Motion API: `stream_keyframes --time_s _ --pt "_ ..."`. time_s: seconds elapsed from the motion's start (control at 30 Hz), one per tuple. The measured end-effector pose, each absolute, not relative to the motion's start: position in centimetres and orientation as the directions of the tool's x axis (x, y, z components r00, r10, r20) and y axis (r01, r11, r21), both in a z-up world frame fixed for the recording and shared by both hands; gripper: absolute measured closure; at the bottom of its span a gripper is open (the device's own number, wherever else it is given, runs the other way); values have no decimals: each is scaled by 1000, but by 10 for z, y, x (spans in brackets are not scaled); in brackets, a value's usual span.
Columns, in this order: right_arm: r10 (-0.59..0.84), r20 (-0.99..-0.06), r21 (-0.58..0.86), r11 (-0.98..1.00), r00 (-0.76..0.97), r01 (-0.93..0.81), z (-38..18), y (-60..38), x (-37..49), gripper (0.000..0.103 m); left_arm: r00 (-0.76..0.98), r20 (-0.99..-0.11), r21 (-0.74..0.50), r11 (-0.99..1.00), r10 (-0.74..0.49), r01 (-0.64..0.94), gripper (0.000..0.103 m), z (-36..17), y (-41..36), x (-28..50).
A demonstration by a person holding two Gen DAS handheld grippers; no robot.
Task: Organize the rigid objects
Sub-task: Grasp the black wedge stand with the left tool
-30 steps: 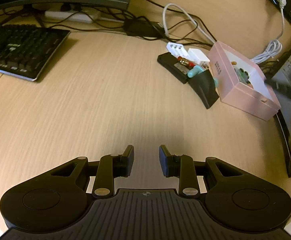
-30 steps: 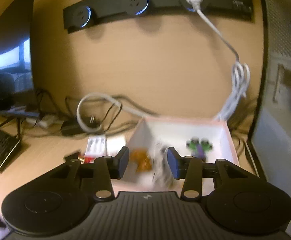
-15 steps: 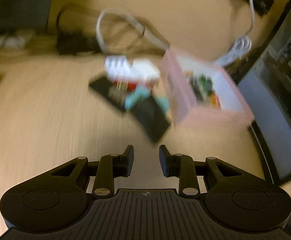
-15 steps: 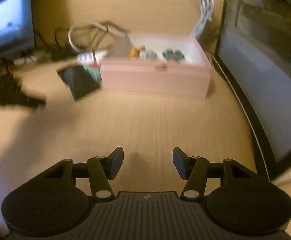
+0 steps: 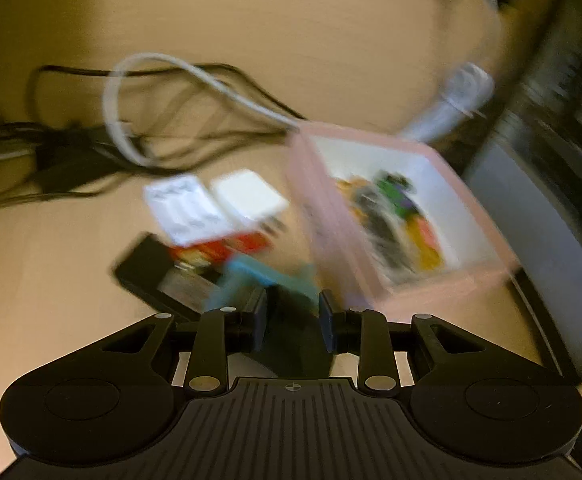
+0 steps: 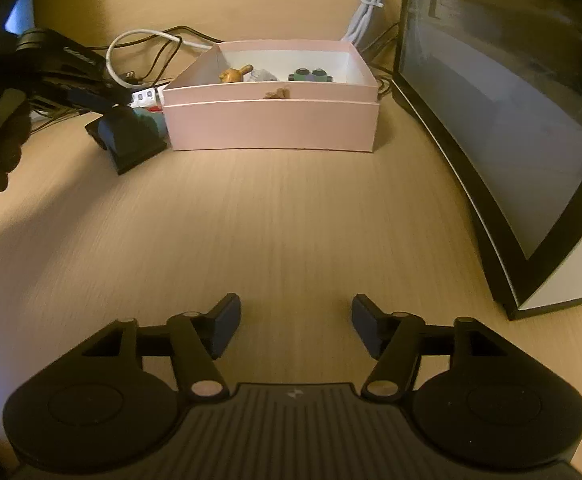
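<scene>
A pink box stands on the wooden desk and holds several small toys; it also shows blurred in the left wrist view. Left of it lies a pile of objects: a black wedge-shaped piece, a teal object, a red item and white blocks. My left gripper is open, its fingers on either side of the black piece; it also shows in the right wrist view. My right gripper is open and empty, well in front of the box.
A large monitor stands close on the right. Black and white cables tangle behind the pile. A coiled white cable hangs at the back wall. Bare desk lies between my right gripper and the box.
My left gripper has moved forward to the pile, its fingers now around the black piece. My right gripper has pulled back from above the box, lowered and opened wider.
</scene>
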State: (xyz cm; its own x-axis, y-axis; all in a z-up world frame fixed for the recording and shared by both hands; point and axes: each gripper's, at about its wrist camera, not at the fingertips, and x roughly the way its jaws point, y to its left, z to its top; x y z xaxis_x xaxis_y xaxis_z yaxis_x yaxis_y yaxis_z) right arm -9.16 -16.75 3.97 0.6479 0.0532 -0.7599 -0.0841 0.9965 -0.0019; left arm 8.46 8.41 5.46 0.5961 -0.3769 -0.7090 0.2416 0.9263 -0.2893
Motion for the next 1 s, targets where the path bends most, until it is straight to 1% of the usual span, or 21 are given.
stream_keyframes --time_s 0.03,0.1,0.13,0.2,0.27,0.3,0.37,0.43,0.5,0.6,0.63,0.7,0.73,0.77,0.87,0.93,1.0 --pt "57 -759 -3 996 648 -91 39 -166 -91 32 569 -715 -296 913 -406 280 70 56 81 79" --pt "69 -757 -3 994 649 -108 38 -165 -91 29 532 -703 -310 876 -473 369 71 61 77 64" --pt "77 -757 1 993 649 -116 37 -164 -92 27 511 -705 -323 864 -493 387 71 63 77 59" --pt "87 -757 4 992 647 -130 37 -163 -91 22 507 -709 -312 863 -490 398 71 64 77 48" --pt "94 -762 5 990 641 -140 35 -161 -91 13 531 -722 -273 888 -443 370 71 63 77 42" --pt "94 -764 4 990 638 -141 35 -159 -91 12 543 -731 -260 904 -414 339 71 62 79 41" --pt "98 -771 5 989 630 -147 34 -156 -89 5 550 -740 -274 920 -387 278 71 59 82 42" --pt "105 -777 7 987 621 -159 33 -154 -89 2 554 -740 -310 925 -381 222 71 57 88 42" --pt "111 -781 6 985 615 -170 33 -153 -88 1 583 -731 -283 935 -356 216 71 61 90 39" --pt "122 -787 7 982 605 -189 34 -153 -88 0 603 -722 -188 934 -340 303 71 65 81 30" --pt "123 -787 7 981 604 -191 33 -154 -87 0 579 -732 -206 927 -359 315 71 63 80 28" --pt "126 -786 6 980 605 -197 34 -154 -88 0 521 -731 -330 896 -442 298 71 60 85 25" --pt "128 -785 6 980 607 -199 34 -154 -88 0 506 -725 -372 884 -467 284 71 58 87 24" --pt "129 -783 6 980 608 -201 34 -155 -89 0 510 -723 -374 885 -466 277 71 58 86 22" --pt "131 -779 4 979 613 -203 34 -154 -91 0 578 -713 -264 916 -397 303 71 64 74 14" --pt "131 -777 4 979 616 -203 33 -154 -92 0 596 -701 -224 914 -392 338 71 68 68 13" --pt "133 -773 2 978 621 -207 33 -153 -94 0 585 -706 -199 904 -400 378 71 70 61 15"
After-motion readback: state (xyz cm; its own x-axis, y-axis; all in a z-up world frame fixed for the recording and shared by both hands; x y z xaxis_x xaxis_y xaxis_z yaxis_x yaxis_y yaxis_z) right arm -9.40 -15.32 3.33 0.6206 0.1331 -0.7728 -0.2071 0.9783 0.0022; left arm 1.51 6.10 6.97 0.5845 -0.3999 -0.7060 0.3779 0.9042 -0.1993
